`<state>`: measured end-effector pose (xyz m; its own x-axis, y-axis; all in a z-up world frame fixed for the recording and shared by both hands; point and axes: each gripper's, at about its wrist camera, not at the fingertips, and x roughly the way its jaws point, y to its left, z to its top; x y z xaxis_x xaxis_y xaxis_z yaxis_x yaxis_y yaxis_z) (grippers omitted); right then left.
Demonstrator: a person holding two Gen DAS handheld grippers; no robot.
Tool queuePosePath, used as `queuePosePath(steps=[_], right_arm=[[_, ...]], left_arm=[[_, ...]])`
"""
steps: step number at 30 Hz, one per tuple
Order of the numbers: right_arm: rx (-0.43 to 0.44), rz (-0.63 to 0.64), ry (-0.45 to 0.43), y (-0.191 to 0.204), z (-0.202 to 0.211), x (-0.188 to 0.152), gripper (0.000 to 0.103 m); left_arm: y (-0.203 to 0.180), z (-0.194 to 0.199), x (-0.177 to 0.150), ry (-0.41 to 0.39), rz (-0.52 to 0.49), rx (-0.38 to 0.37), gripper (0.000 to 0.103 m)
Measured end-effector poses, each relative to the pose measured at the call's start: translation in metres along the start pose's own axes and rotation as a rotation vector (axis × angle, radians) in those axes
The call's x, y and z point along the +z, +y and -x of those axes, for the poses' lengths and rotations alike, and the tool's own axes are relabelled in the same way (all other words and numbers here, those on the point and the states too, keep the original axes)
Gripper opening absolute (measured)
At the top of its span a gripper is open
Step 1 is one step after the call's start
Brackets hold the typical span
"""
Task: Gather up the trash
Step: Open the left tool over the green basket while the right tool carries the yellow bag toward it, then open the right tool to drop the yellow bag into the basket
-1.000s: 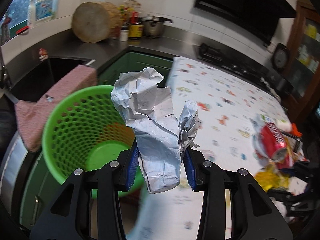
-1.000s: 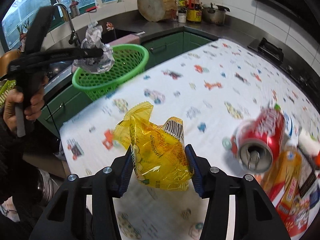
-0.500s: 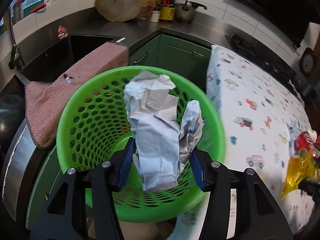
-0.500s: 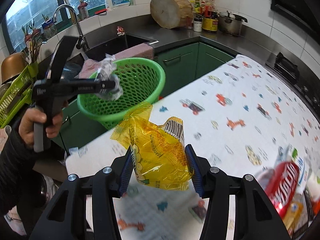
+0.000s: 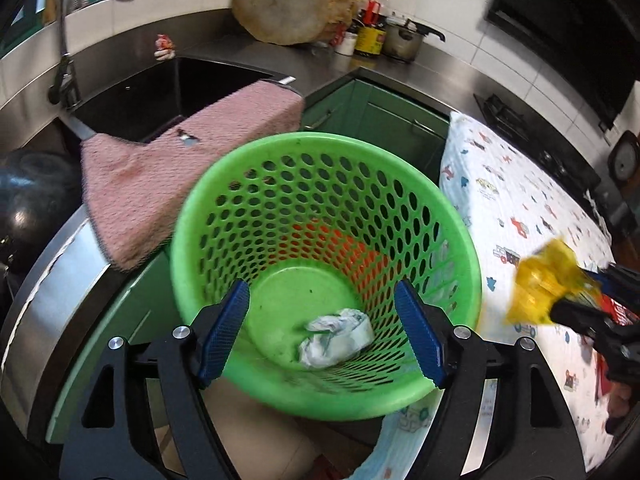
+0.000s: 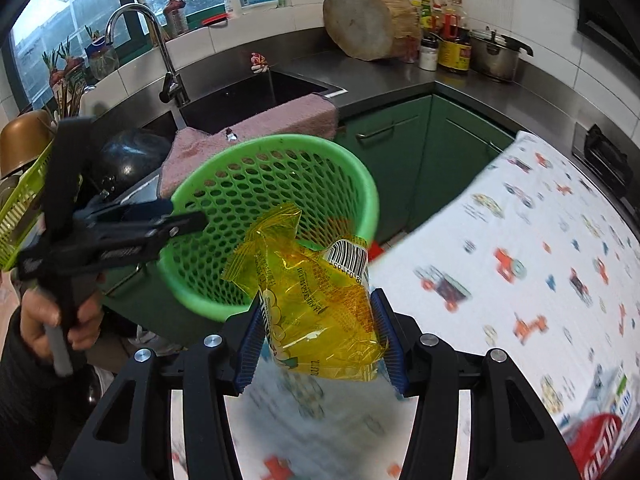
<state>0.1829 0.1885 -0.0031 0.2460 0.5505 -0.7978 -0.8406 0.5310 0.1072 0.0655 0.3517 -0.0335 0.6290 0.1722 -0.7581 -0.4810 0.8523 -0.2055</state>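
L gripper (image 5: 322, 332) is held over the green basket (image 5: 460, 240) w/ jaws opening & nothing between them, crumpled paper (image 5: 336, 336) lying at basket bottom, while yellow wrapper (image 6: 316, 312) is clamped in R gripper (image 6: 318, 338) near basket rim.

A cartoon-print tablecloth (image 6: 532, 248) covers the table, with a red can (image 6: 600, 446) lying at its near corner
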Motion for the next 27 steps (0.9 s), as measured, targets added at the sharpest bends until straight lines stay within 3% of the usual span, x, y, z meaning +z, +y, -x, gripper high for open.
queuePosePath(steps=[8, 13, 21, 27], right_arm=[[0.039, 0.0, 0.015, 0.018, -0.037, 0.024, 0.051], [0.06, -0.01, -0.008, 0.025, -0.045, 0.033, 0.071], [0.049, -0.01, -0.039, 0.025, -0.022, 0.03, 0.075], [0.01, -0.058, -0.075, 0.005, 0.017, 0.005, 0.078]], left_arm=[[0.028, 0.029, -0.012, -0.045, 0.072, 0.007, 0.076], [0.035, 0.037, -0.017, -0.052, 0.091, 0.013, 0.076], [0.03, 0.041, -0.019, -0.053, 0.089, -0.003, 0.076], [0.007, 0.05, -0.019, -0.072, 0.051, -0.033, 0.076]])
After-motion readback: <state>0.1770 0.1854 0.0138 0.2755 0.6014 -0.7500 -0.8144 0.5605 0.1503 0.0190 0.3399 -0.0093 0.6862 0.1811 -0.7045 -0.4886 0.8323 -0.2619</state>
